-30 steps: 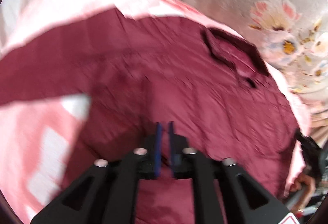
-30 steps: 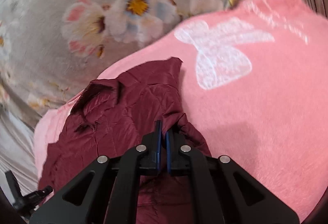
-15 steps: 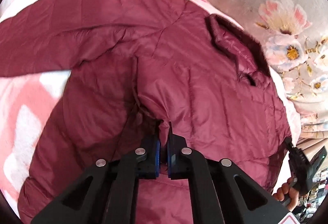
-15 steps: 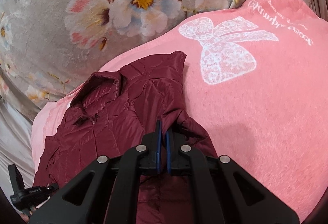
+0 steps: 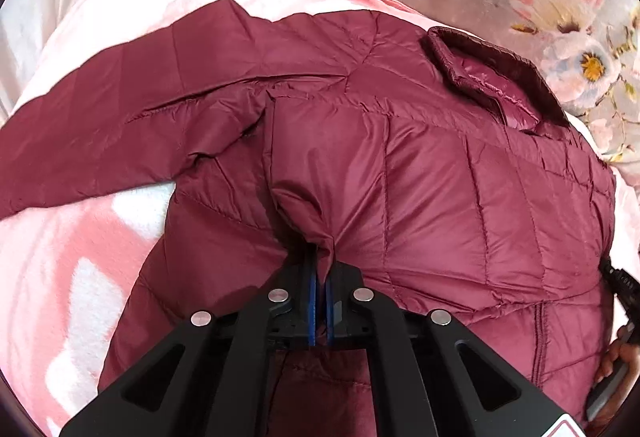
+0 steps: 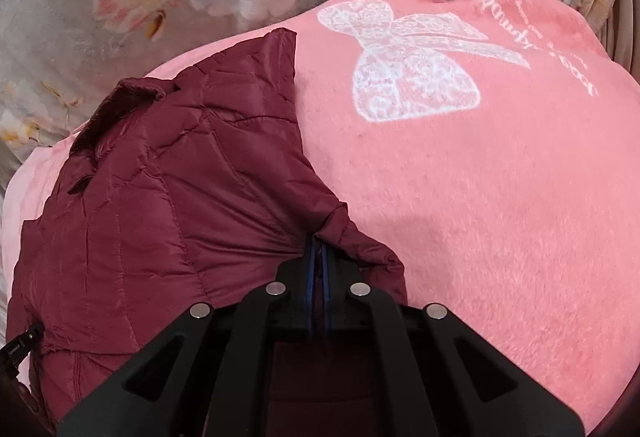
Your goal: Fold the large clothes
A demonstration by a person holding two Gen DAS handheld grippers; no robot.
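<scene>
A pink plush blanket (image 6: 460, 197) carries a maroon quilted puffer jacket (image 5: 420, 165); left tongs (image 5: 319, 269) pinch its fabric fold; right tongs (image 6: 317, 253) clamp its edge.

Pink plush blanket (image 6: 500, 197) over grey floral bedsheet (image 6: 60, 37); soft light.

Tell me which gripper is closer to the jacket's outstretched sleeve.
Left. The left gripper is shut on the jacket just below the outstretched sleeve. The right gripper pinches the jacket's opposite edge, across the body from that sleeve.
</scene>
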